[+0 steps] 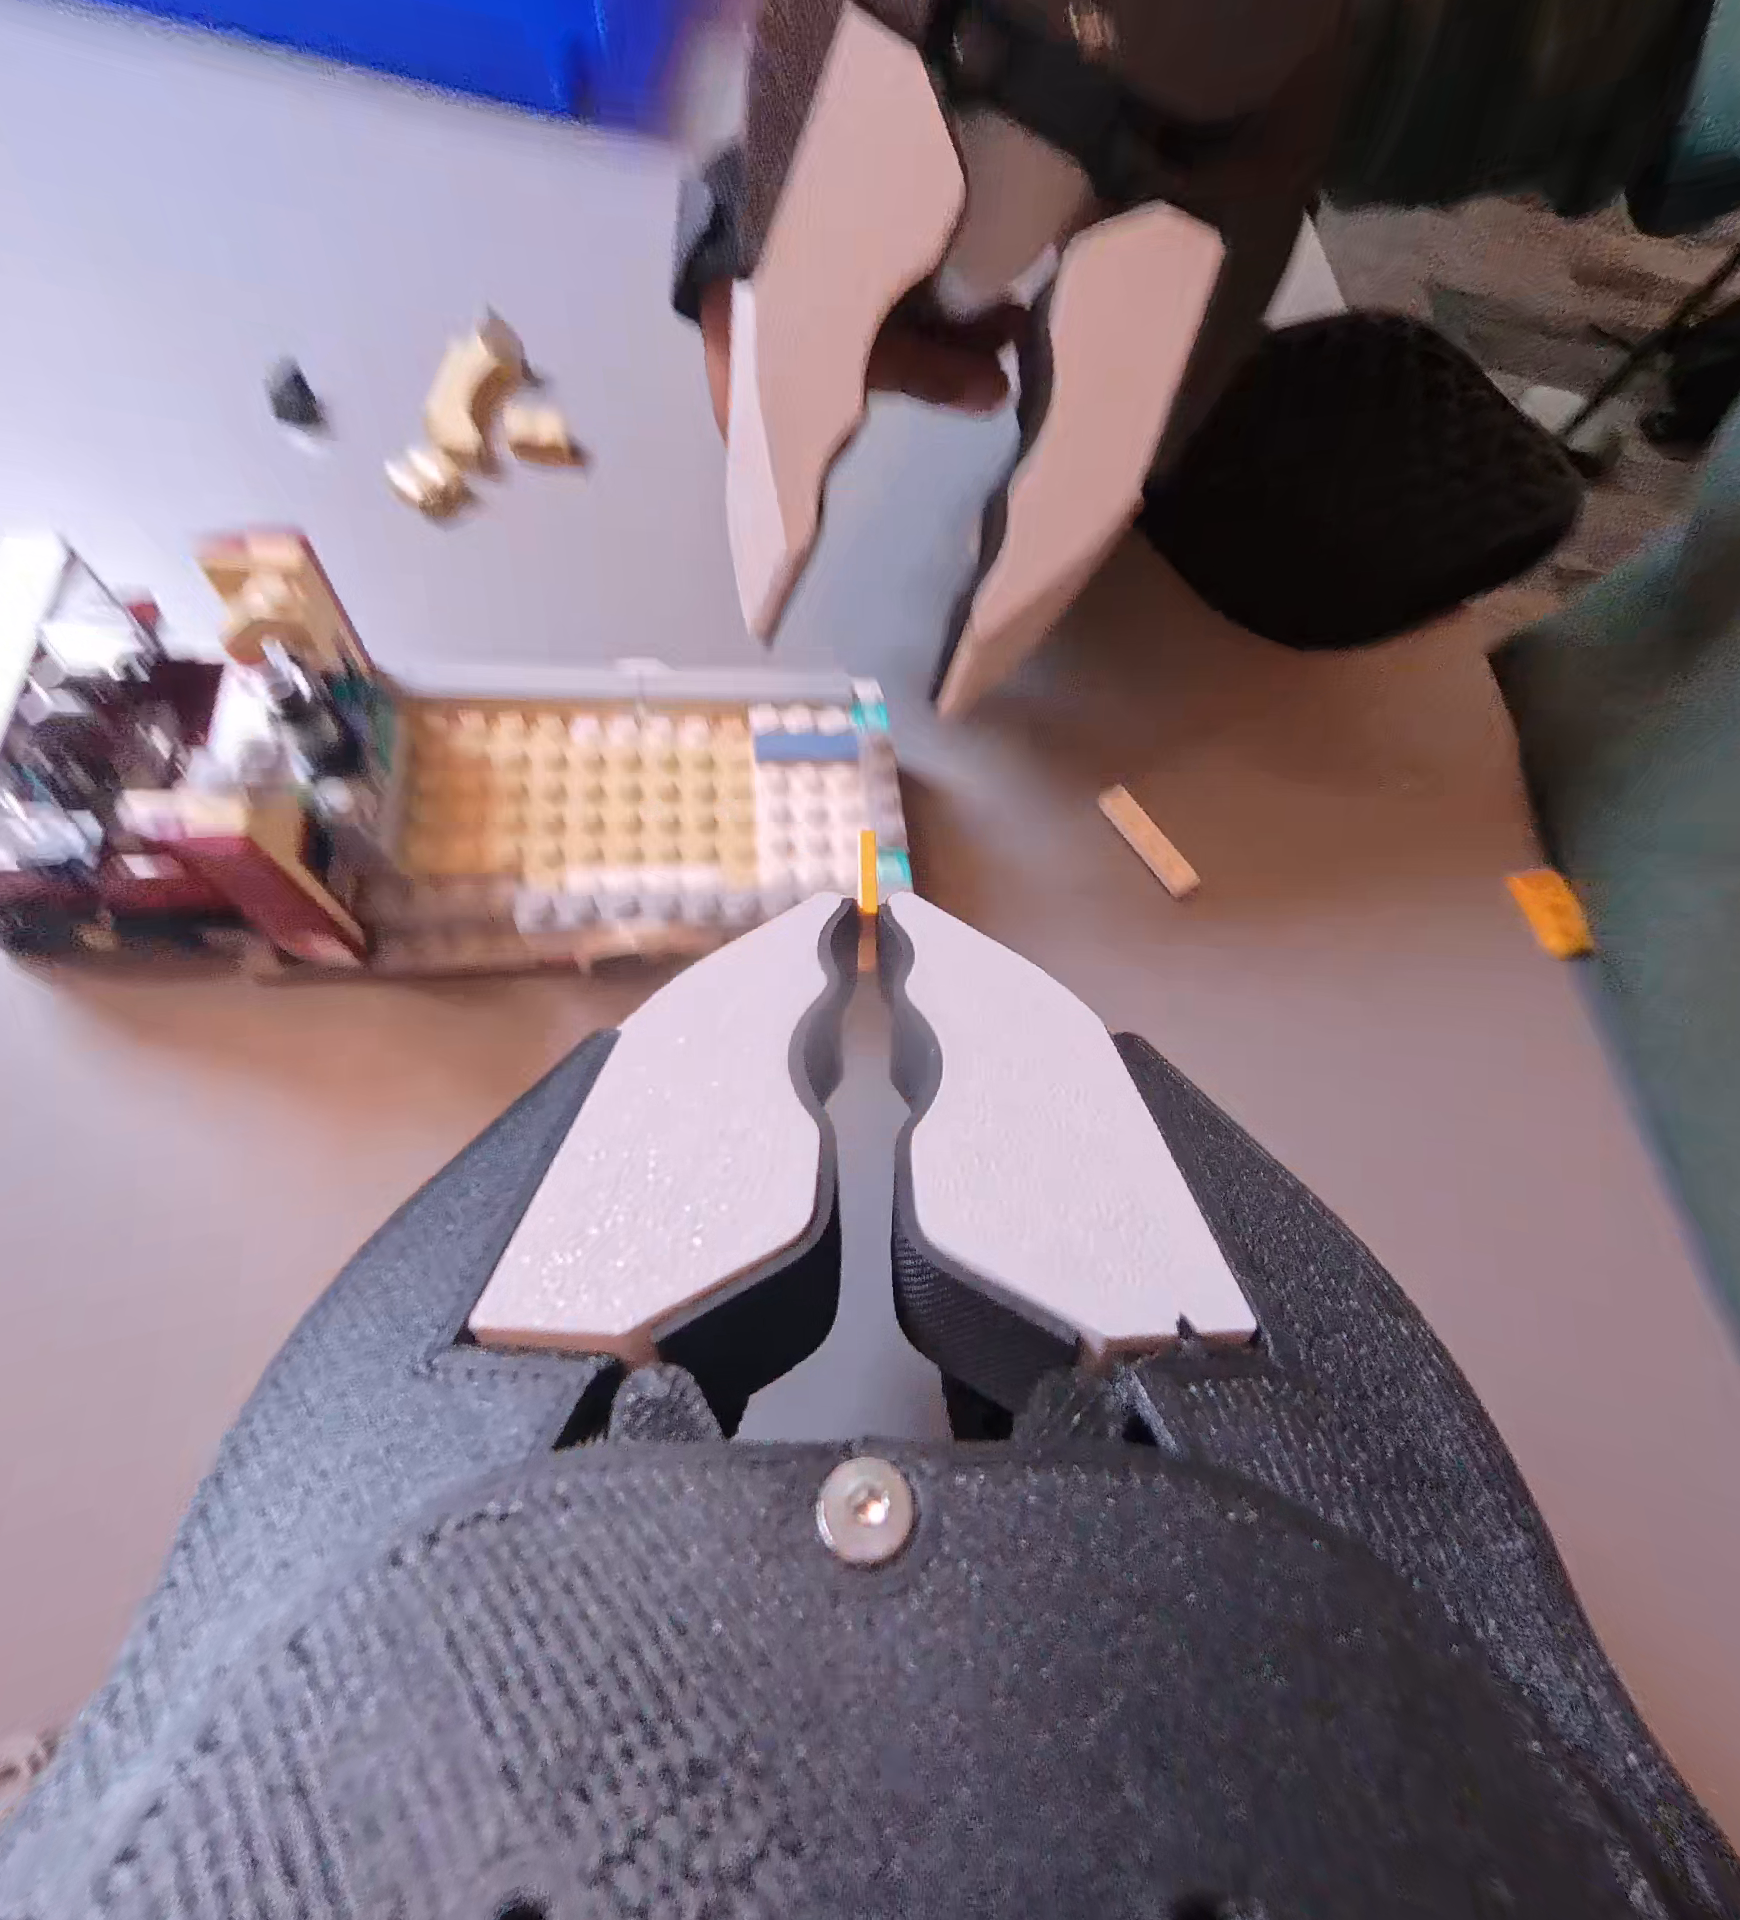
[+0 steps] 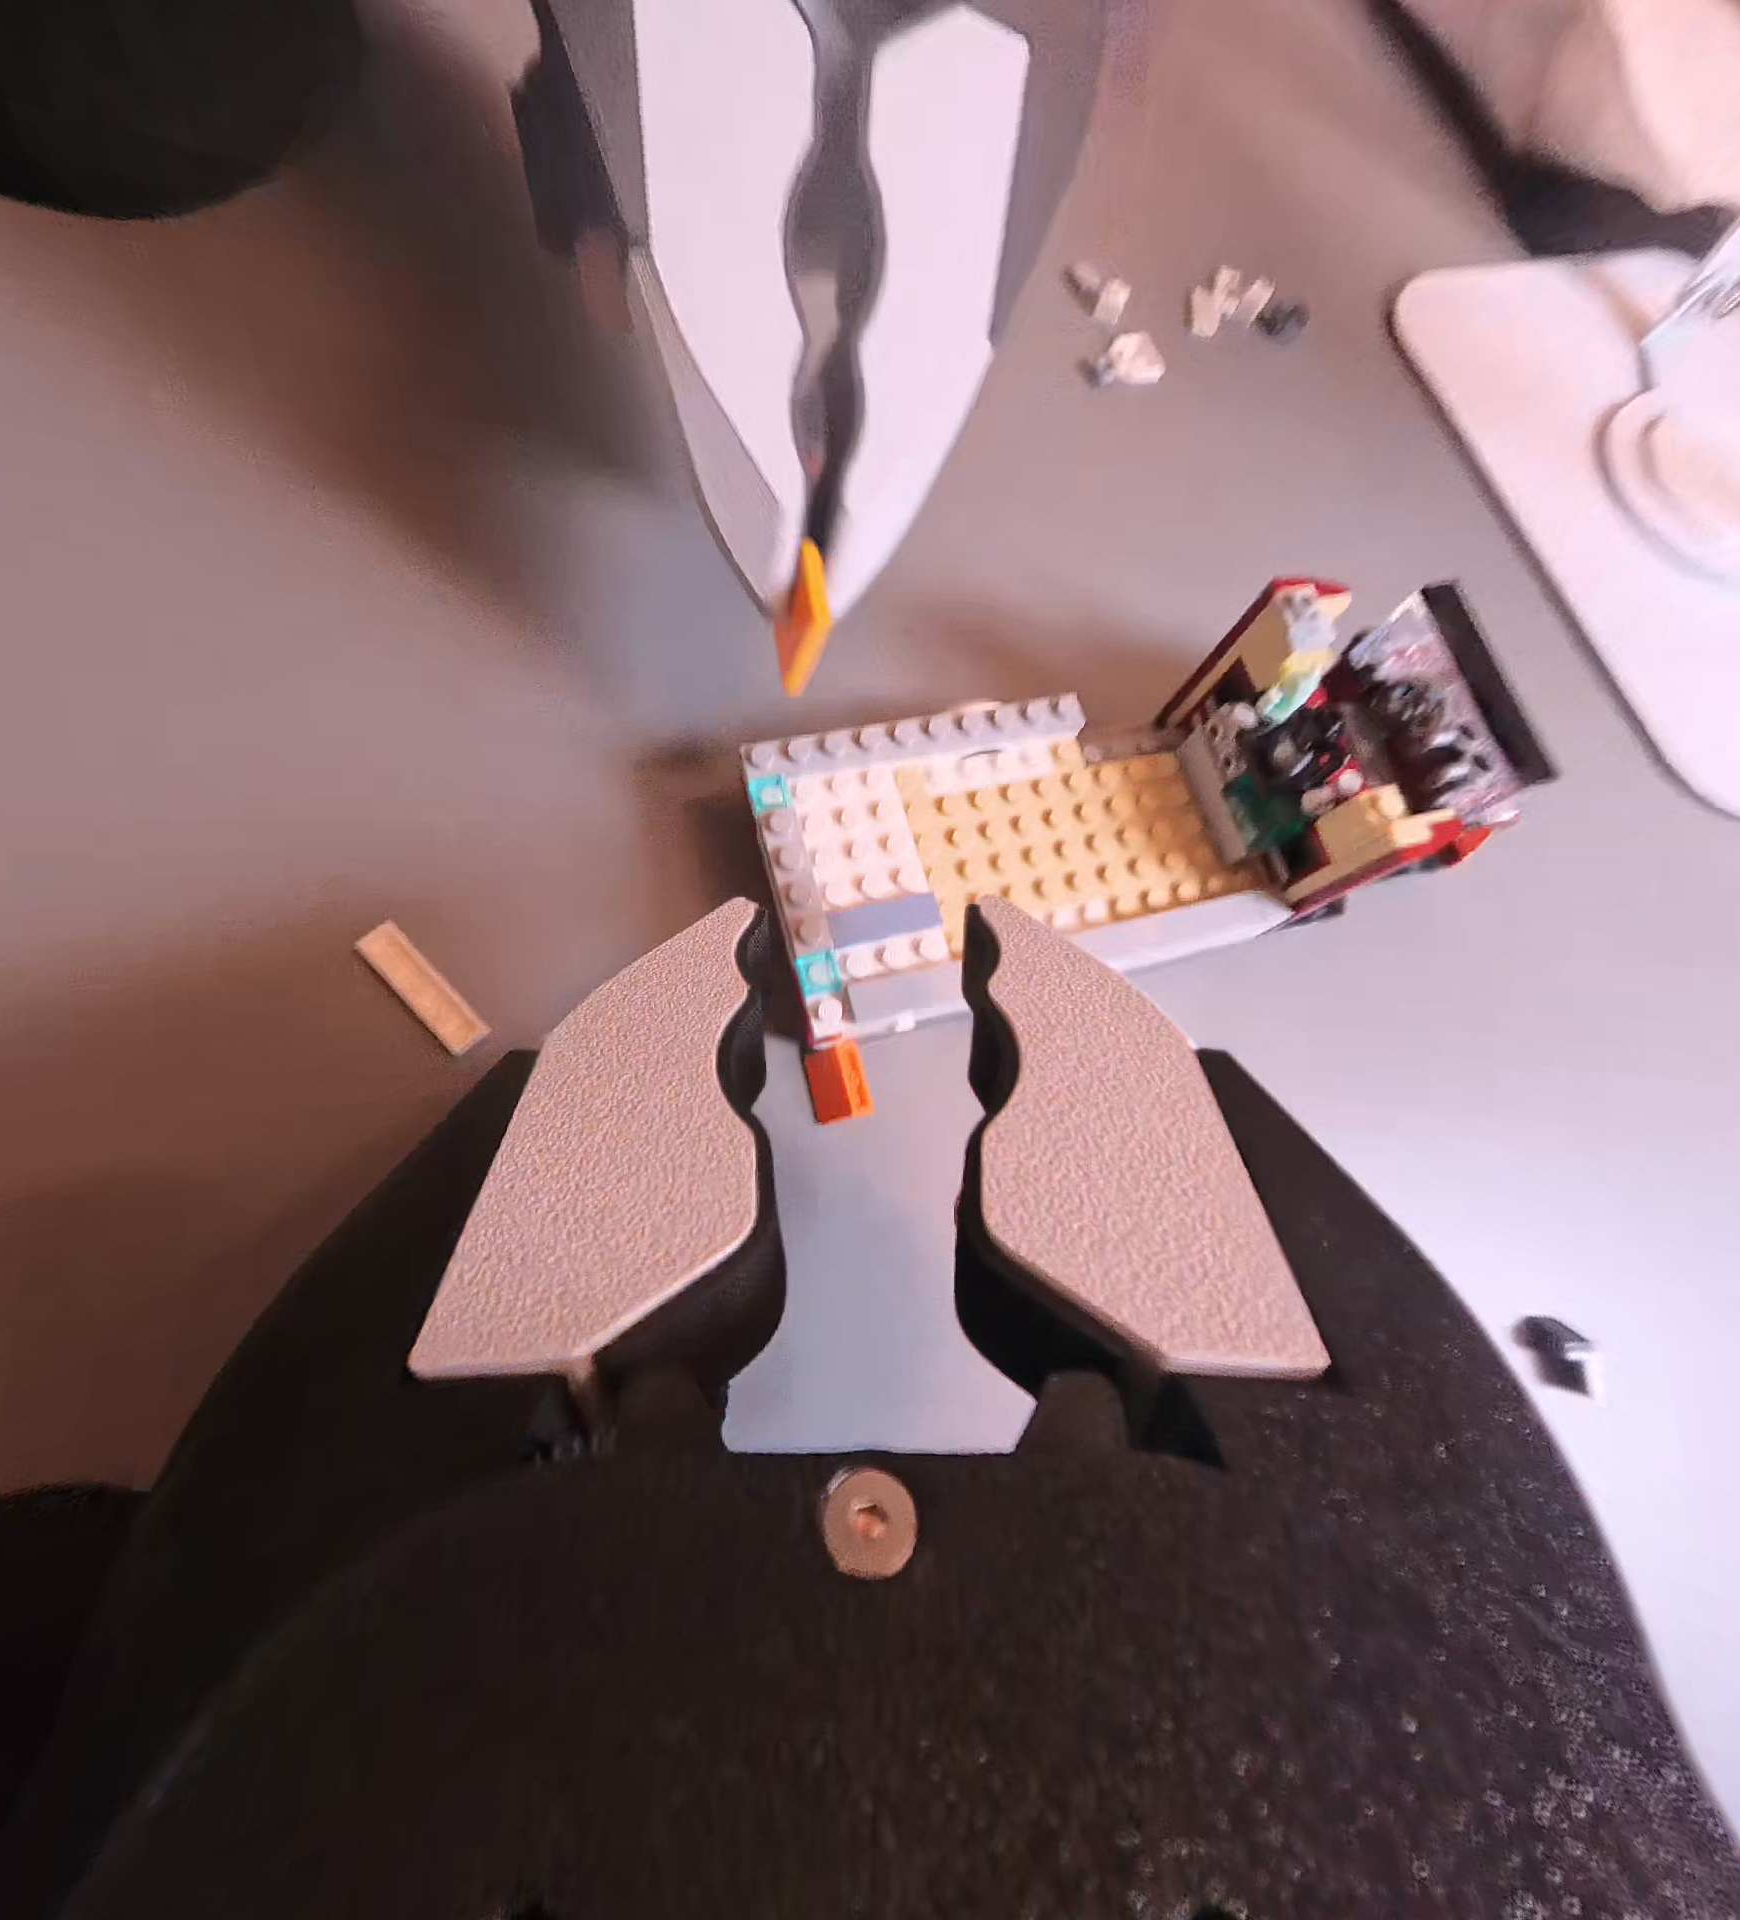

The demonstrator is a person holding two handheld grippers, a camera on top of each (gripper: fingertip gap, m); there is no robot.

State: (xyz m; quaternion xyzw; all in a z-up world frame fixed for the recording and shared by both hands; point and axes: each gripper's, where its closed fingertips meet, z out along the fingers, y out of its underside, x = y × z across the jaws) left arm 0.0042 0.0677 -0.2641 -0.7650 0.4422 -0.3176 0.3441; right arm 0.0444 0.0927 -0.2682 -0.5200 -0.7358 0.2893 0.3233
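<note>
Left tongs [image 1: 867,906] pinched tight on thin orange plastic tile [image 2: 804,615]. Right tongs [image 2: 864,914] apart, empty, over studded tan-and-white brick base [image 2: 1032,831].

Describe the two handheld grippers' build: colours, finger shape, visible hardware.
Both match. The left gripper and right gripper each have a black, coarse-textured body, seemingly 3D-printed, with one silver hex-socket screw at centre. Fingers are flat light-grey plates with angular outlines tapering to tips; their inner edges are wavy with dark lining. No cables or markings visible.

Left hand-held gripper [image 1: 867,909] pinching orange plate [image 1: 867,871]
</note>
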